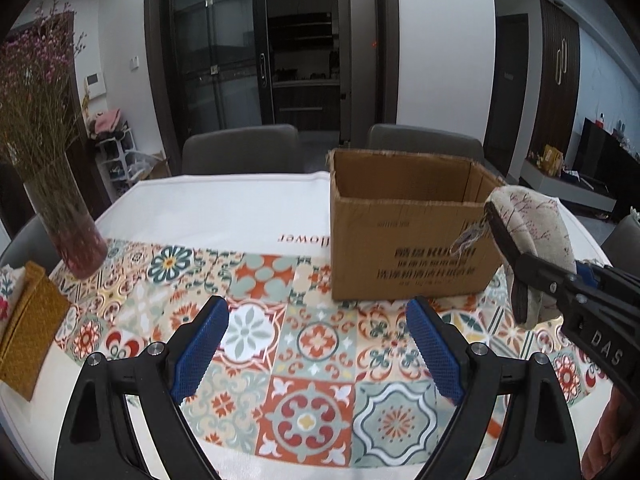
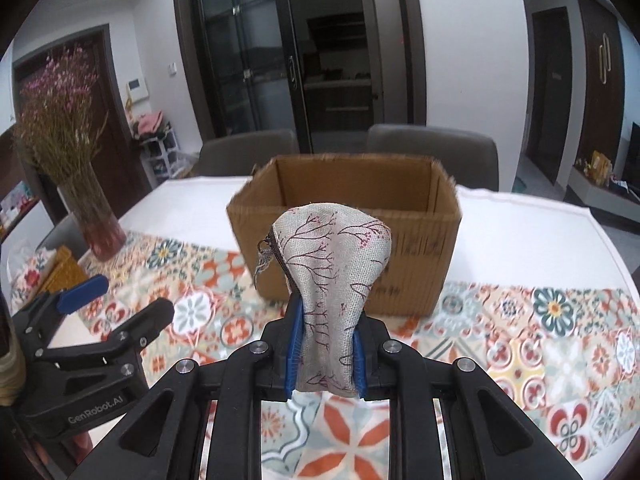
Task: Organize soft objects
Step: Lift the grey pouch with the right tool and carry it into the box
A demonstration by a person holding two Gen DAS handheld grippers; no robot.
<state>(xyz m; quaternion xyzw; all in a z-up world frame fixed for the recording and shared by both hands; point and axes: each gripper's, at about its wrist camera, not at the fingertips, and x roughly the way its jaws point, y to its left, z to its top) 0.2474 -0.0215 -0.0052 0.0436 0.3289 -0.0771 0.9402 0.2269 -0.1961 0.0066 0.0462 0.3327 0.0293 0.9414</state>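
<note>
The right gripper (image 2: pixel 325 354) is clamped on a small cloth pouch (image 2: pixel 332 280) with a twig print and a zip, holding it up in the air in front of the open cardboard box (image 2: pixel 420 248). It isn't in yet; what I can see of the box's inside looks bare. The left gripper (image 1: pixel 318 354) hangs spread wide with nothing in it. Folded cloths (image 1: pixel 28 328) lie by the vase (image 1: pixel 76 236), probably still to sort.
</note>
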